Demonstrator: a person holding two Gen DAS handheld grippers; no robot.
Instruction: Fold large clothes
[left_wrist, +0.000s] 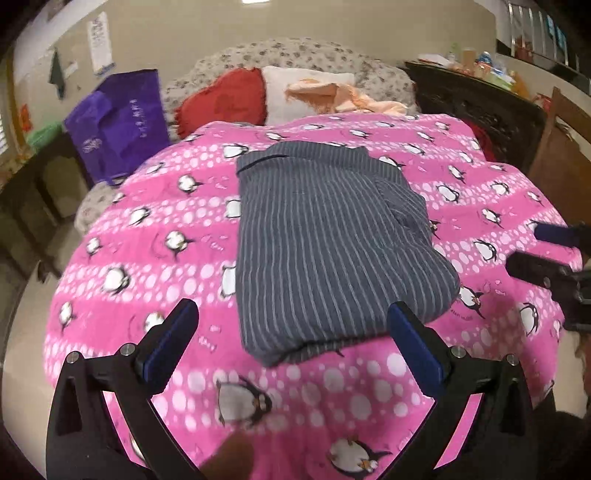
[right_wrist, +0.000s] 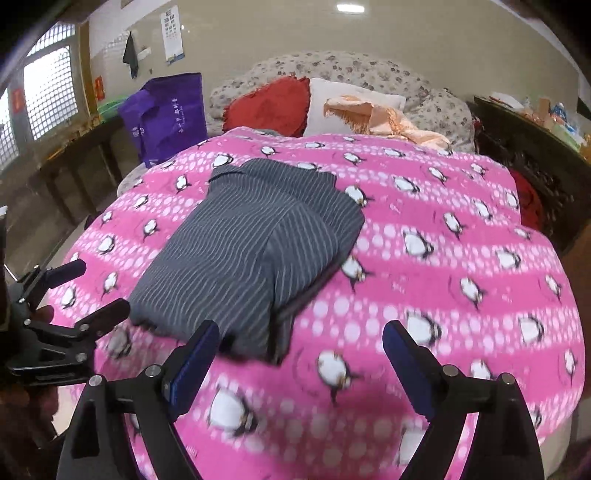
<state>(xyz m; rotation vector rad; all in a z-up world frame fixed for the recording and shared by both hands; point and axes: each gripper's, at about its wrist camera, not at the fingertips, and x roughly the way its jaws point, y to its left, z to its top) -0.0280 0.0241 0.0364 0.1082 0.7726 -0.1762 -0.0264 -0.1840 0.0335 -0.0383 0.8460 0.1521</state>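
A grey striped garment (left_wrist: 321, 240) lies folded into a long rectangle on the pink penguin blanket (left_wrist: 147, 258); it also shows in the right wrist view (right_wrist: 251, 243). My left gripper (left_wrist: 291, 314) is open and empty, hovering above the garment's near edge. My right gripper (right_wrist: 301, 332) is open and empty, above the blanket just right of the garment's near corner. The right gripper shows at the right edge of the left wrist view (left_wrist: 546, 251). The left gripper shows at the left of the right wrist view (right_wrist: 92, 288).
Red pillow (left_wrist: 225, 99), white pillow (left_wrist: 295, 88) and a peach cloth (left_wrist: 343, 96) lie at the bed's head. A purple bag (left_wrist: 118, 122) stands at the left. A dark cluttered cabinet (left_wrist: 480, 96) stands along the right side, with a wooden chair (left_wrist: 557, 147) nearer.
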